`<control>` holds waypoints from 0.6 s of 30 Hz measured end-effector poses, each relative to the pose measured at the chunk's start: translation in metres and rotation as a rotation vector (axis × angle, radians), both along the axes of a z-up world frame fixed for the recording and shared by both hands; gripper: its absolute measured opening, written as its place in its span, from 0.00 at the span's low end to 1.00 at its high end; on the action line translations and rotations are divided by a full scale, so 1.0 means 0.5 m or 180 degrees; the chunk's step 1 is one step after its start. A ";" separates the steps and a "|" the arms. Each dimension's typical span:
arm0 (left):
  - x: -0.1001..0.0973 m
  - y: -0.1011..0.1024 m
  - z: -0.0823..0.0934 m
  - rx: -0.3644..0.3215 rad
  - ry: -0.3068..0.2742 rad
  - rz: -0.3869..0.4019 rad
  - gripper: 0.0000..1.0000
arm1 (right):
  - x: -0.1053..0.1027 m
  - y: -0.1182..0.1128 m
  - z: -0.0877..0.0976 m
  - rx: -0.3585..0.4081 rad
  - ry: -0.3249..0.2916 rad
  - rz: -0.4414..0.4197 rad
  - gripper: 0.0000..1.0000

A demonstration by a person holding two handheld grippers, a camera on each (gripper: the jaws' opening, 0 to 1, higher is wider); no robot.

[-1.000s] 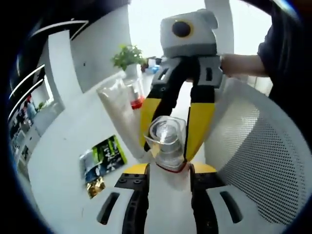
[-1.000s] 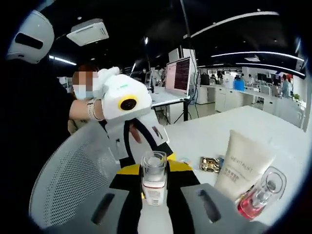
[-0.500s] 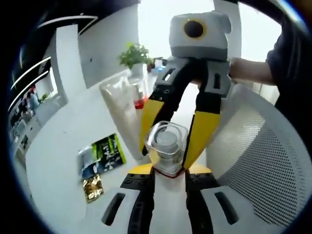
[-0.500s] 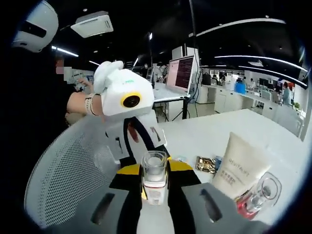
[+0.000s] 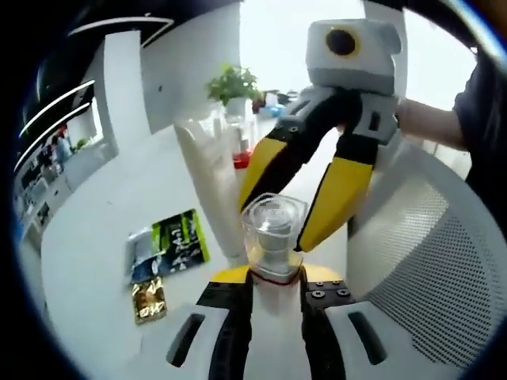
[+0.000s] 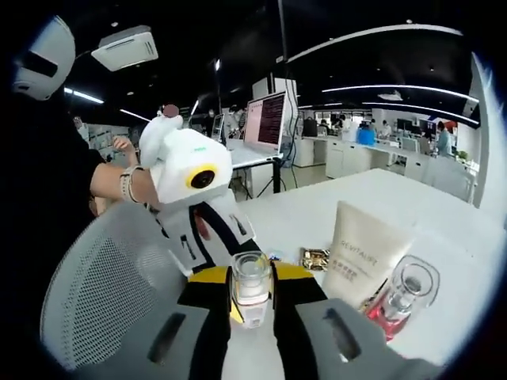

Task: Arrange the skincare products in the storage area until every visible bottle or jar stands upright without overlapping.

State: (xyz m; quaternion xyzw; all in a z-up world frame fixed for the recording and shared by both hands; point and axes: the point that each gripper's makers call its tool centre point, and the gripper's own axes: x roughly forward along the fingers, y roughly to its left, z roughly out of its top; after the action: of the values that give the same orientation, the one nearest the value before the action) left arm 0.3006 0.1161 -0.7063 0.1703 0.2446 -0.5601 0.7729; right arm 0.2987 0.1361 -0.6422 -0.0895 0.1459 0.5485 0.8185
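Both tongs are on the same small clear-capped bottle (image 5: 272, 229), one from each side. In the left gripper view the left gripper (image 5: 273, 279) is clamped on the bottle's lower body, red band just above the jaw tips. The right gripper (image 5: 305, 198) comes in from the top with its yellow fingers (image 5: 333, 202) flanking the cap; whether they actually press it, I cannot tell.

In the right gripper view the same bottle (image 6: 251, 286) stands upright between the right gripper's (image 6: 252, 294) black jaws, and the left gripper (image 6: 207, 237) reaches in from the other side.

Versus 1 s ago: grip unchanged. In the left view the right gripper now sits further right and more tilted. In the right view the tube and the red bottle sit further left; likely camera motion.

Beside the bottle: white Revitalift tube (image 6: 356, 255) standing on its cap, red-liquid bottle with clear cap (image 6: 400, 299) just beside it, both on the white table (image 6: 317, 214). Sachets (image 5: 166, 252) lie flat on the table. White mesh chair back (image 5: 428, 261) close by.
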 end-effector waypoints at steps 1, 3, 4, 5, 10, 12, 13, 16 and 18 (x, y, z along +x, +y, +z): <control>0.003 0.000 -0.004 -0.0001 0.0023 0.0032 0.18 | 0.002 -0.001 0.002 0.0010 -0.0008 -0.0022 0.19; 0.008 0.000 -0.010 -0.0009 0.0039 0.0065 0.18 | 0.005 -0.007 0.009 0.0034 -0.0035 -0.0064 0.18; 0.010 0.002 -0.016 0.0004 0.0082 0.0101 0.18 | 0.006 -0.012 0.015 0.0069 -0.0029 -0.0101 0.15; 0.012 0.003 -0.019 0.0005 0.0074 0.0122 0.18 | 0.005 -0.015 0.020 0.0108 -0.0015 -0.0115 0.12; 0.019 0.001 -0.029 -0.0121 0.0110 0.0271 0.18 | 0.004 -0.054 0.032 0.0110 -0.0031 -0.0280 0.14; 0.024 -0.003 -0.033 -0.0116 0.0097 0.0320 0.18 | -0.003 -0.071 0.035 0.0137 0.0006 -0.0323 0.10; 0.025 -0.004 -0.035 -0.0099 0.0072 0.0313 0.18 | -0.005 -0.077 0.035 0.0147 0.0035 -0.0340 0.10; 0.028 -0.009 -0.039 -0.0070 0.0079 0.0275 0.18 | -0.012 -0.100 0.029 0.0115 0.0093 -0.0432 0.08; 0.034 -0.013 -0.041 -0.0069 0.0060 0.0304 0.18 | -0.015 -0.116 0.023 0.0126 0.0181 -0.0526 0.08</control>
State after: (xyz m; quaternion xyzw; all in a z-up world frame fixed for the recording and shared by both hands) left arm 0.3176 0.1097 -0.7269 0.1448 0.2537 -0.5268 0.7982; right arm 0.2913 0.0783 -0.6307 -0.0453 0.1650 0.4842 0.8581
